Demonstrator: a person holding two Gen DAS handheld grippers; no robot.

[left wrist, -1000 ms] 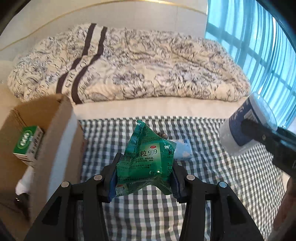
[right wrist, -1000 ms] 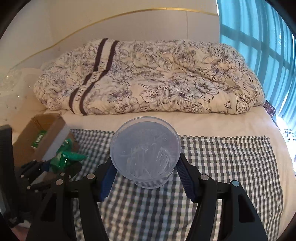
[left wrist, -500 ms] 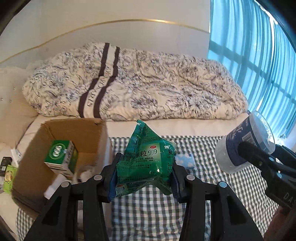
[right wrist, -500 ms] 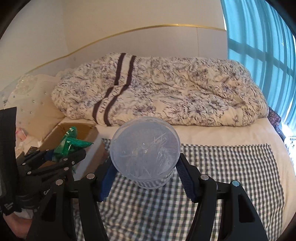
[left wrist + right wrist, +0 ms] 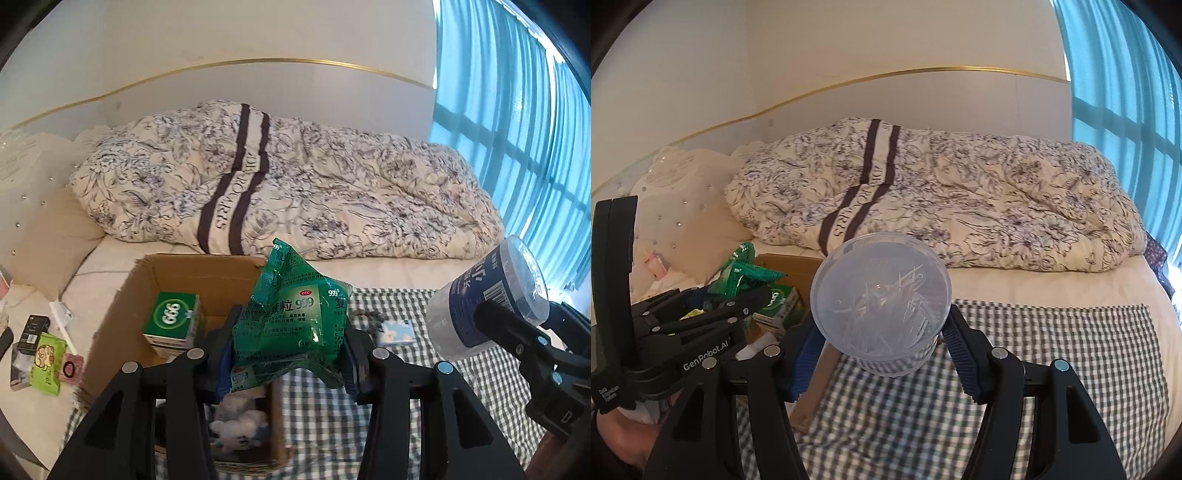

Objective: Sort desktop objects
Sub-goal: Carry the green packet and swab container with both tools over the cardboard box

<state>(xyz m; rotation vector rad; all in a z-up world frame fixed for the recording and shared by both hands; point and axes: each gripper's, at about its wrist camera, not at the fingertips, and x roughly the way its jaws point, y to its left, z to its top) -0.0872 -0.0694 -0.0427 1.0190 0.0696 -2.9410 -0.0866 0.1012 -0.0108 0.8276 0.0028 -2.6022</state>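
My left gripper is shut on a green medicine sachet bag, held in the air at the right edge of an open cardboard box. A green 999 carton and white soft items lie inside the box. My right gripper is shut on a clear plastic jar of toothpicks, lid toward the camera. In the left wrist view that jar hovers at the right above the checked cloth. The right wrist view shows the left gripper with the green bag over the box.
A small blue-and-white packet lies on the checked cloth beyond the bag. Left of the box sit a green packet, a black box and a pink item. A floral duvet covers the bed behind.
Both grippers have risen and swung left with their loads. The green bag now hangs at the box's right edge, and the box's inside has come into view.
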